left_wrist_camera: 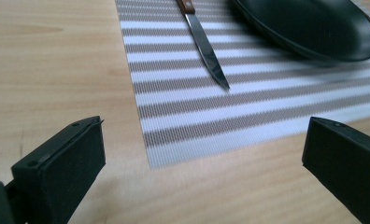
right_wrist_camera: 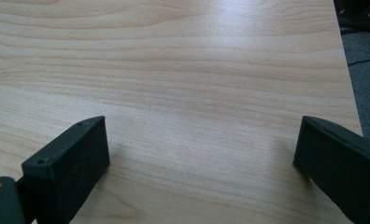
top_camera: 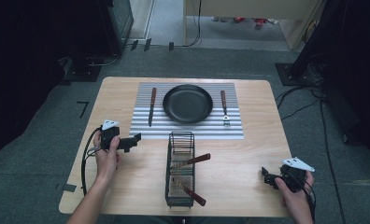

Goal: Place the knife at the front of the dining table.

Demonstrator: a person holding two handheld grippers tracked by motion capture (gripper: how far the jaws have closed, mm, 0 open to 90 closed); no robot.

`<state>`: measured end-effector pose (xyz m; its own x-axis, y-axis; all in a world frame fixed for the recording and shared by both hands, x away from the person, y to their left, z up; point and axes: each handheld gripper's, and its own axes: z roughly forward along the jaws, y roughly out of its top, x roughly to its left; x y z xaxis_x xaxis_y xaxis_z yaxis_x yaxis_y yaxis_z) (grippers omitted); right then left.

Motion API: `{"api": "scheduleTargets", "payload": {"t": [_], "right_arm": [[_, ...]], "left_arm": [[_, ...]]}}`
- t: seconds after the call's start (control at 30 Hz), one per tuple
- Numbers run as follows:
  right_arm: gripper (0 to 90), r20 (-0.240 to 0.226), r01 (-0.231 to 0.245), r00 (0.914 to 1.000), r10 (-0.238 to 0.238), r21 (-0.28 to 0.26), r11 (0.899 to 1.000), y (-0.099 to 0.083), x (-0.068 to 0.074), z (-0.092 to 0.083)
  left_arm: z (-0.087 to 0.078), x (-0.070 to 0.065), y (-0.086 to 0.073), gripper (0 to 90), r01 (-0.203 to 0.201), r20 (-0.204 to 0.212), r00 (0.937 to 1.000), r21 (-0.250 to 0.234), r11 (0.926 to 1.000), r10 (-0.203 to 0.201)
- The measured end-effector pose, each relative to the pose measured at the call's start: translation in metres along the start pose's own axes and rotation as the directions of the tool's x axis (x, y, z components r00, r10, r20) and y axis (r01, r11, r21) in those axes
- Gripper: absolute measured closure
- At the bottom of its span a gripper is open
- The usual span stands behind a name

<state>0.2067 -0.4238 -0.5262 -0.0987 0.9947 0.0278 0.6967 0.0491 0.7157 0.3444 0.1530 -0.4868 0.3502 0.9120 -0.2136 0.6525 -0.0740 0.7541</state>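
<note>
Hovering wide and empty, left claw (top_camera: 135, 138) and right claw (top_camera: 266, 177) flank the wire basket (top_camera: 180, 169) at lower centre, apparently between grasps; likely next, reaching its wooden-handled utensils (top_camera: 192, 161).

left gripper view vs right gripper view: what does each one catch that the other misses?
Left gripper view alone: the striped placemat, the knife lying on it, and the rim of the black pan. Right gripper view alone: the table's far edge with grey floor beyond it. Shared: bare wooden table and a pair of black jaws standing wide apart with nothing between them.
</note>
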Motion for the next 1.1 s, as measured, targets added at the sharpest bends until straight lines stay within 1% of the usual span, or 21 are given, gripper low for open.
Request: {"api": "scheduleTargets", "payload": {"t": [0.03,0.07,0.17,0.2,0.23,0.3,0.33,0.43,0.47,0.5,0.53,0.57,0.67,0.77,0.8,0.9,0.93,1.0,1.03,1.07,1.1], "right_arm": [[2.8,0.0,0.0,1.0,0.0,0.0,1.0,0.0,0.0,0.0],[2.8,0.0,0.0,1.0,0.0,0.0,1.0,0.0,0.0,0.0],[2.8,0.0,0.001,1.0,-0.001,0.0,1.0,0.0,0.0,0.0],[2.8,0.0,0.0,1.0,0.0,0.0,1.0,0.0,0.0,0.0],[2.8,0.0,0.0,1.0,0.0,0.0,1.0,0.0,0.0,0.0],[2.8,0.0,0.0,1.0,0.0,0.0,1.0,0.0,0.0,0.0],[2.8,0.0,0.0,1.0,0.0,0.0,1.0,0.0,0.0,0.0],[2.8,0.0,0.0,1.0,0.0,0.0,1.0,0.0,0.0,0.0],[2.8,0.0,0.0,1.0,0.0,0.0,1.0,0.0,0.0,0.0],[2.8,0.0,0.0,1.0,0.0,0.0,1.0,0.0,0.0,0.0],[2.8,0.0,0.0,1.0,0.0,0.0,1.0,0.0,0.0,0.0],[2.8,0.0,0.0,1.0,0.0,0.0,1.0,0.0,0.0,0.0],[2.8,0.0,-0.002,1.0,0.002,0.0,1.0,0.0,0.0,0.0],[2.8,0.0,-0.001,1.0,0.001,0.001,1.0,0.0,0.0,0.0],[2.8,0.0,-0.001,1.0,0.001,0.001,1.0,0.0,0.0,0.0],[2.8,0.0,0.0,1.0,0.0,0.001,1.0,0.0,0.0,0.0],[2.8,0.0,-0.001,1.0,0.001,0.001,1.0,0.0,0.0,0.0],[2.8,0.0,-0.001,1.0,0.001,0.001,1.0,0.0,0.0,0.0],[2.8,0.0,-0.001,1.0,0.001,0.001,1.0,0.0,0.0,0.0],[2.8,0.0,-0.001,1.0,0.001,0.001,1.0,0.0,0.0,0.0],[2.8,0.0,-0.001,1.0,0.001,0.001,1.0,0.0,0.0,0.0]], "left_arm": [[-0.005,0.001,-0.005,0.0,-0.01,-0.021,0.9997,0.003,0.9999,0.01],[-0.005,0.001,-0.005,0.0,-0.01,-0.021,0.9997,0.003,0.9999,0.01],[-0.015,0.009,-0.013,0.0,0.01,-0.035,0.9993,-0.009,0.9999,-0.01],[-0.022,0.013,-0.018,0.0,0.022,-0.044,0.9988,-0.015,0.9997,-0.023],[-0.022,0.013,-0.018,0.0,0.022,-0.044,0.9988,-0.015,0.9997,-0.023],[-0.032,0.02,-0.027,0.0,0.028,-0.064,0.9975,-0.016,0.9995,-0.029],[-0.032,0.02,-0.027,0.0,0.028,-0.064,0.9975,-0.016,0.9995,-0.029],[-0.044,0.028,-0.04,0.0,0.036,-0.079,0.9962,-0.011,0.9993,-0.037],[-0.044,0.028,-0.04,0.0,0.036,-0.079,0.9962,-0.011,0.9993,-0.037],[-0.049,0.031,-0.047,0.0,0.038,-0.094,0.9948,-0.006,0.9992,-0.039],[-0.049,0.031,-0.047,0.0,0.038,-0.094,0.9948,-0.006,0.9992,-0.039],[-0.052,0.032,-0.052,0.0,0.041,-0.1,0.9941,-0.002,0.9992,-0.041],[-0.059,0.036,-0.062,0.0,0.035,-0.125,0.9917,0.015,0.9993,-0.033],[-0.066,0.041,-0.07,0.0,0.036,-0.132,0.9907,0.021,0.9991,-0.033],[-0.068,0.043,-0.073,0.0,0.036,-0.14,0.9896,0.024,0.999,-0.033],[-0.073,0.052,-0.08,0.0,0.057,-0.161,0.9855,0.022,0.9981,-0.053],[-0.074,0.055,-0.082,0.0,0.069,-0.175,0.9824,0.019,0.9974,-0.065],[-0.074,0.055,-0.082,0.0,0.07,-0.174,0.9826,0.016,0.9974,-0.067],[-0.073,0.055,-0.082,0.0,0.063,-0.179,0.9822,0.021,0.9978,-0.058],[-0.071,0.053,-0.082,0.0,0.056,-0.19,0.9806,0.03,0.9979,-0.05],[-0.069,0.051,-0.081,0.0,0.04,-0.205,0.9783,0.039,0.9984,-0.031]]}}
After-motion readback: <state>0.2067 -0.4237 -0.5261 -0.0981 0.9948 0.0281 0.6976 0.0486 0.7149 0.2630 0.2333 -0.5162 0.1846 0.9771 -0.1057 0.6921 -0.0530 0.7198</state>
